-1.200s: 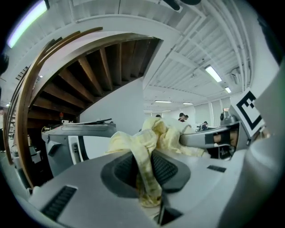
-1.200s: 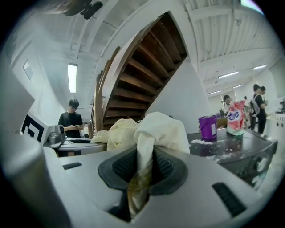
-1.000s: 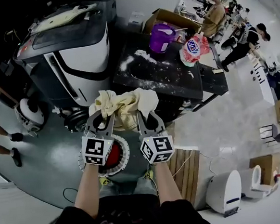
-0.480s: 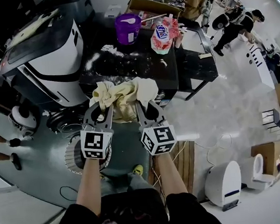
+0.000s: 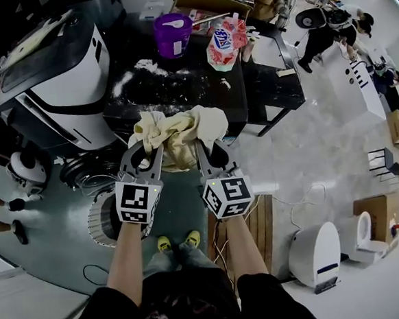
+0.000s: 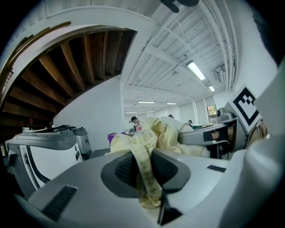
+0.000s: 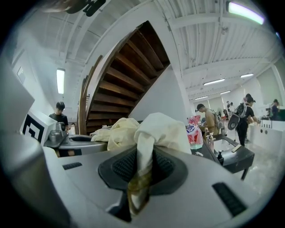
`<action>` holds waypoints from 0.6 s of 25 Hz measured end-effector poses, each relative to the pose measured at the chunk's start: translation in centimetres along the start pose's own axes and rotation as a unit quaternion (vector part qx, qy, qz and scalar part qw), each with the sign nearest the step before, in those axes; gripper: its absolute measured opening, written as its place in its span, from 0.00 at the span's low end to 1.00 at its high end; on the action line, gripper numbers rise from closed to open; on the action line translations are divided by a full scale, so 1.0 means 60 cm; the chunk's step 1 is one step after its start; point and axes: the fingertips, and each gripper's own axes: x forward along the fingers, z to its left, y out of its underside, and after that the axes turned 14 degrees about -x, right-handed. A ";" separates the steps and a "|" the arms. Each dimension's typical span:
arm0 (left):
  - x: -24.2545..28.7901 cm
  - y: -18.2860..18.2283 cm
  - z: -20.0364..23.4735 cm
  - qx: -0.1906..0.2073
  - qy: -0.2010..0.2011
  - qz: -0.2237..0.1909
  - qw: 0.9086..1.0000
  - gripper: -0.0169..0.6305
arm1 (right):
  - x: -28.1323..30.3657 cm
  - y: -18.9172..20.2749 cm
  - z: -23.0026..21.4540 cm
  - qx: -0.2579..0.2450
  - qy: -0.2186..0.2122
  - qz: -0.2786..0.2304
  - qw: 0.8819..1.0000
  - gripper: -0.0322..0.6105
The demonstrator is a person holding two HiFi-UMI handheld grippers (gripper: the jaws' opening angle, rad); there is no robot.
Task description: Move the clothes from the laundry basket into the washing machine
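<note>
**We hold the pale yellow garment (image 5: 178,138) up in the air between both grippers, at the near edge of the black table (image 5: 180,88).**

The cloth is bunched in the middle. One end is clamped in the left gripper (image 5: 147,151), where a strip of it runs down between the dark pads. The other end is pinched the same way in the right gripper (image 5: 209,149), so both sets of jaws are closed on fabric. On the floor below our left hand, the round ribbed laundry basket (image 5: 100,222) is half hidden by the marker cube. A large white-and-black machine (image 5: 62,77) stands left of the table. On the table's far side are a purple tub (image 5: 172,33) and a red-and-white bag (image 5: 221,43).
</note>
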 end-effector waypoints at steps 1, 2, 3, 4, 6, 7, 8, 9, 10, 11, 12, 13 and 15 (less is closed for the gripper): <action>-0.003 0.001 0.002 0.000 0.004 0.001 1.000 0.14 | -0.001 0.000 0.004 -0.005 0.004 0.001 1.000 0.15; -0.005 0.002 0.004 0.000 0.008 0.001 1.000 0.14 | -0.001 0.001 0.008 -0.009 0.010 0.003 1.000 0.15; -0.009 0.002 0.007 0.001 0.012 0.002 1.000 0.14 | -0.001 0.001 0.012 -0.010 0.015 0.004 1.000 0.15; -0.012 0.003 0.011 0.002 0.017 0.002 1.000 0.14 | 0.000 0.001 0.018 -0.009 0.019 0.005 1.000 0.15; -0.022 0.006 0.021 0.003 0.026 0.003 1.000 0.14 | 0.002 0.003 0.032 -0.004 0.026 0.008 1.000 0.15; -0.028 0.008 0.026 0.004 0.031 0.004 1.000 0.14 | 0.002 0.005 0.041 -0.001 0.028 0.009 1.000 0.15; -0.034 0.010 0.031 0.006 0.035 0.004 0.999 0.14 | 0.002 0.006 0.049 0.001 0.030 0.008 1.000 0.15; -0.039 0.013 0.037 0.007 0.038 0.003 0.999 0.14 | 0.003 0.007 0.056 0.002 0.031 0.007 0.999 0.15; -0.041 0.015 0.042 0.007 0.040 0.002 0.999 0.14 | 0.004 0.008 0.061 0.001 0.031 0.005 0.999 0.15; -0.042 0.017 0.046 0.006 0.040 0.001 0.999 0.14 | 0.007 0.010 0.064 0.000 0.032 0.004 0.999 0.15; -0.042 0.019 0.049 0.005 0.040 0.000 0.999 0.14 | 0.009 0.013 0.065 -0.001 0.033 0.005 0.999 0.15; -0.041 0.023 0.050 0.005 0.040 0.001 0.999 0.14 | 0.010 0.016 0.066 -0.002 0.035 0.006 0.999 0.15; -0.039 0.032 0.048 0.005 0.040 0.004 0.999 0.14 | 0.008 0.027 0.065 0.001 0.038 0.011 0.999 0.15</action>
